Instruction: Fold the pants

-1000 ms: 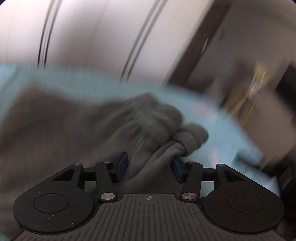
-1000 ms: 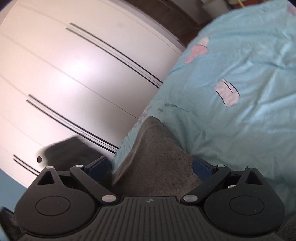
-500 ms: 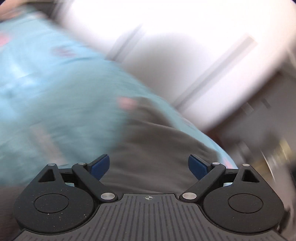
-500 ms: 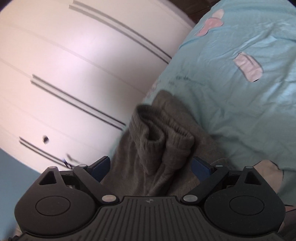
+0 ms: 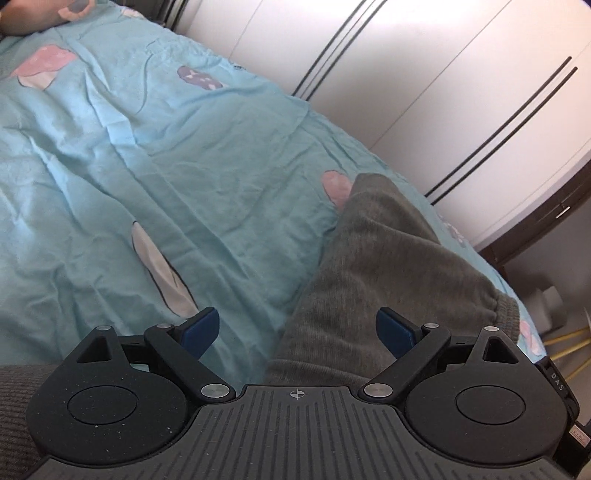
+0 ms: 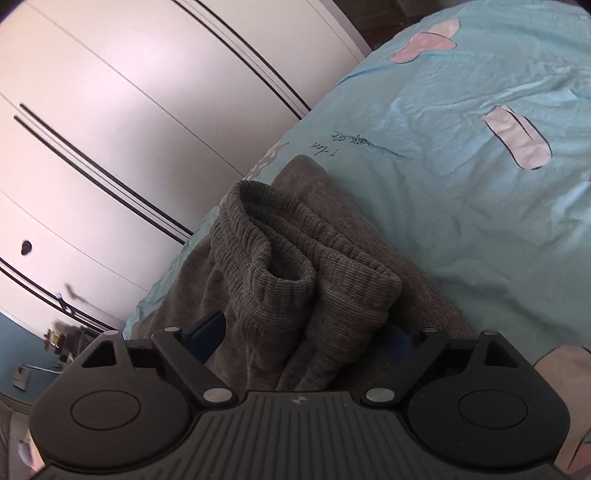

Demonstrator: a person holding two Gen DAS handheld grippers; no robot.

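Note:
Grey knit pants [image 5: 388,266] lie folded on a light blue bedsheet [image 5: 147,166] near the bed's edge by the wardrobe. My left gripper [image 5: 297,326] is open and empty, hovering over the pants' near end. In the right wrist view the pants [image 6: 295,280] show their ribbed cuffs stacked on top. My right gripper [image 6: 306,334] is open, its blue pads either side of the cuffed legs, the fabric lying loose between them.
White wardrobe doors [image 5: 424,92] with dark stripes run along the bed's far side and also show in the right wrist view [image 6: 129,129]. The sheet [image 6: 461,166] has pink and white cartoon prints. A person's arm [image 5: 26,14] rests at the far top left.
My left gripper let go of the bunched pants, opened, and swung away over the sheet. My right gripper drew back, and the ribbed cuffs now lie on top of the fold.

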